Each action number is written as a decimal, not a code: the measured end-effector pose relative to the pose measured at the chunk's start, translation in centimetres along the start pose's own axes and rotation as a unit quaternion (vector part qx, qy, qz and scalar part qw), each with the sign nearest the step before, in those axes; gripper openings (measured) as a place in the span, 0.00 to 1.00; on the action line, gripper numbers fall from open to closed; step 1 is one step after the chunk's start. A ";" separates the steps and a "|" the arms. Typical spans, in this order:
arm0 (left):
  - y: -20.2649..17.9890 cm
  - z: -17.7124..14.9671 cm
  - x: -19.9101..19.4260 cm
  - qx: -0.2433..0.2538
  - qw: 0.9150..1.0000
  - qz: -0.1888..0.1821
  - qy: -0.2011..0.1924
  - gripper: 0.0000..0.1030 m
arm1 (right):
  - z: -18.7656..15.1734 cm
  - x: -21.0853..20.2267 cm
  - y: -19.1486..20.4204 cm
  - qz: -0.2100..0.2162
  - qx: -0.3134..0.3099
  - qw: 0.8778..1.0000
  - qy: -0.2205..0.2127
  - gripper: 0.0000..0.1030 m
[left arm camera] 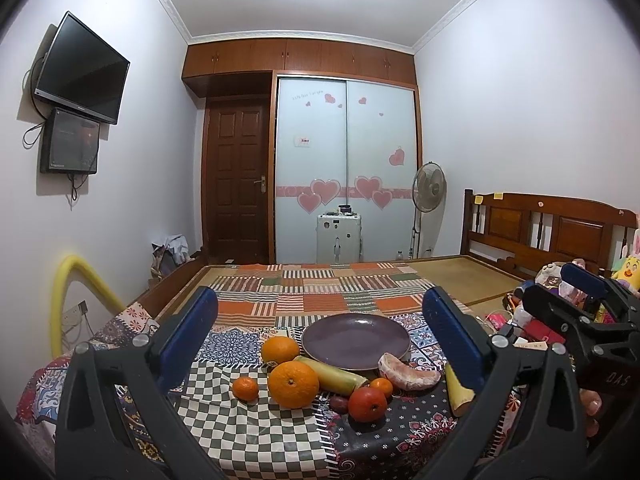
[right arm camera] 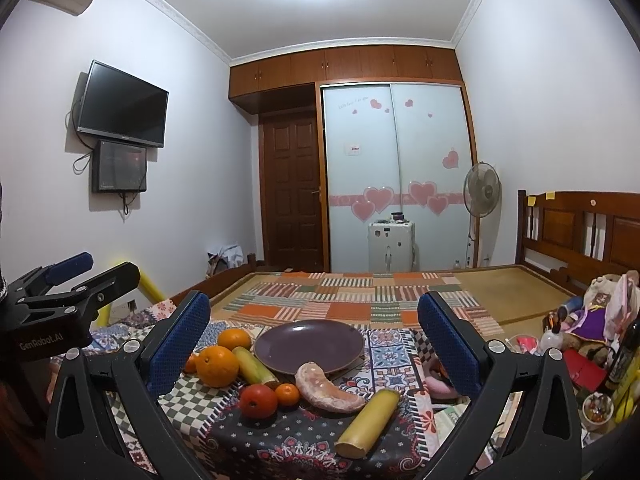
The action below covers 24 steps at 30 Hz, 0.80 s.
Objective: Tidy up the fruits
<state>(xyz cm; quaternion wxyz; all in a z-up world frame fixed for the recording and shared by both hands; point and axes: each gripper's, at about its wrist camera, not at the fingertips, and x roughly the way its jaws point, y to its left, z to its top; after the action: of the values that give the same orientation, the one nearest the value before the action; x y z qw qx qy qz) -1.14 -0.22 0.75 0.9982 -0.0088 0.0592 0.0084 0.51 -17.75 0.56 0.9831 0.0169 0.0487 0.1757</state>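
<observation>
The left gripper [left arm camera: 320, 344] is seen with its blue pads wide apart and nothing between them. The right gripper [right arm camera: 314, 344] is held the same way, its pads also apart and bare. The lower parts of both grippers are cut off by the picture edge.

Nearest on the patterned cloth [right arm camera: 304, 444] a yellow cane piece [right arm camera: 370, 420] is laid; in the left view most of it is hidden behind the right pad. Beside it a peeled pomelo segment [right arm camera: 326, 390] is placed, touching the rim of the purple plate [right arm camera: 310, 344], which holds nothing. A red tomato [right arm camera: 258, 400] and a small mandarin [right arm camera: 287, 394] are found just beside each other. A dark red fruit [left arm camera: 339, 404] is partly hidden behind the tomato and cannot be named for sure. A second cane piece [right arm camera: 254, 366] lies between the plate and a big orange [right arm camera: 217, 366]. Another orange [right arm camera: 234, 339] is set further back. A second mandarin [left arm camera: 245, 388] is clear in the left view, but almost covered by a pad in the right view.

Far behind, a wardrobe [left arm camera: 346, 168] with pink hearts is seen.
</observation>
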 end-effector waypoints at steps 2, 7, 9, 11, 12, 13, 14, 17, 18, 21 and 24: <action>0.0 0.0 0.0 0.001 1.000 0.001 0.000 1.00 | 0.0 -0.1 0.0 0.000 0.001 1.000 -0.002 1.00; 0.0 0.0 0.0 0.001 1.000 0.002 -0.001 1.00 | 0.0 -0.1 0.0 0.001 0.001 1.000 -0.002 1.00; 0.0 0.0 -0.1 0.002 1.000 0.002 -0.001 1.00 | 0.0 0.0 0.0 0.001 0.001 1.000 -0.002 1.00; 0.0 0.1 -0.1 0.001 1.000 0.002 -0.001 1.00 | 0.0 -0.1 0.0 0.001 0.001 1.000 -0.002 1.00; -0.1 -0.1 0.0 0.002 1.000 0.002 -0.001 1.00 | 0.0 -0.1 0.0 0.000 0.001 1.000 -0.002 1.00; -0.1 -0.1 0.0 0.002 1.000 0.001 -0.001 1.00 | 0.0 -0.1 0.0 0.000 0.001 1.000 -0.002 1.00; -0.1 -0.1 0.0 0.002 1.000 0.001 -0.002 1.00 | 0.0 -0.1 0.0 0.000 0.002 1.000 -0.002 1.00; -0.1 -0.2 0.0 0.002 1.000 0.001 -0.002 1.00 | 0.0 -0.1 0.0 0.001 0.003 1.000 -0.003 1.00; -0.2 -0.2 0.1 0.002 1.000 0.001 -0.003 1.00 | 0.0 -0.1 -0.1 0.002 0.005 1.000 -0.004 1.00; -0.3 -0.2 0.2 0.005 1.000 0.003 -0.003 1.00 | 0.1 -0.1 0.0 0.003 0.007 1.000 -0.004 1.00; -0.4 -0.3 0.2 0.006 1.000 0.004 -0.004 1.00 | 0.1 -0.1 0.0 0.003 0.006 1.000 -0.004 1.00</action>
<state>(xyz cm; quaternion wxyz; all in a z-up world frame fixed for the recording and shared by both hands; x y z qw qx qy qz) -0.93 -0.58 0.39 0.9984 -0.0027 0.0548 0.0116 0.40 -17.77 0.65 0.9827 0.0233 0.0458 0.1781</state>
